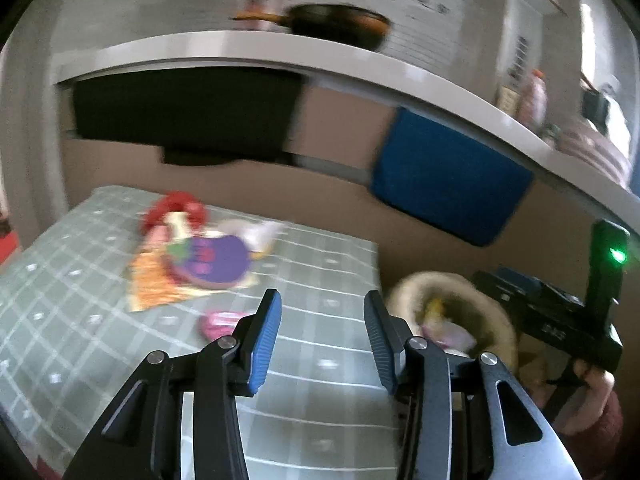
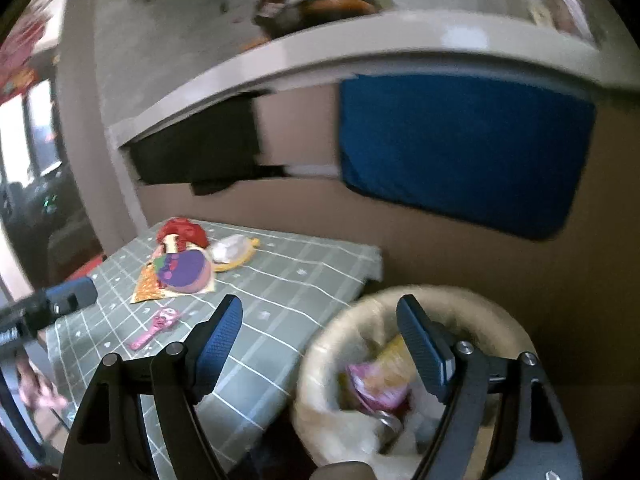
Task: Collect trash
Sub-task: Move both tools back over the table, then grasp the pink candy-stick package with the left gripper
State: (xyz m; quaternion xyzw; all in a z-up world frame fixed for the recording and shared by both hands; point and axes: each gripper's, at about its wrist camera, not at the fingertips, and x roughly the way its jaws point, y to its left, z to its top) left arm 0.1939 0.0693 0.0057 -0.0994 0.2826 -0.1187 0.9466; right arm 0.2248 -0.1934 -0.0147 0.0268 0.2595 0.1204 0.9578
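A pile of colourful wrappers (image 1: 192,256) lies on the far part of the green checked table (image 1: 312,344); it also shows in the right wrist view (image 2: 180,268). A small pink wrapper (image 1: 220,322) lies just ahead of my left gripper (image 1: 322,320), which is open and empty over the table. The same pink piece (image 2: 156,326) shows in the right wrist view. My right gripper (image 2: 320,328) is open and empty above a cream fluffy-rimmed basket (image 2: 332,344) holding pink and yellow wrappers (image 2: 380,380). The basket (image 1: 492,320) stands beside the table's right edge.
A white counter (image 1: 280,48) with a dark pan (image 1: 336,24) runs behind. A black cloth (image 1: 184,116) and a blue cloth (image 1: 448,184) hang from its front. The right gripper's body (image 1: 576,312) shows at the left view's right side.
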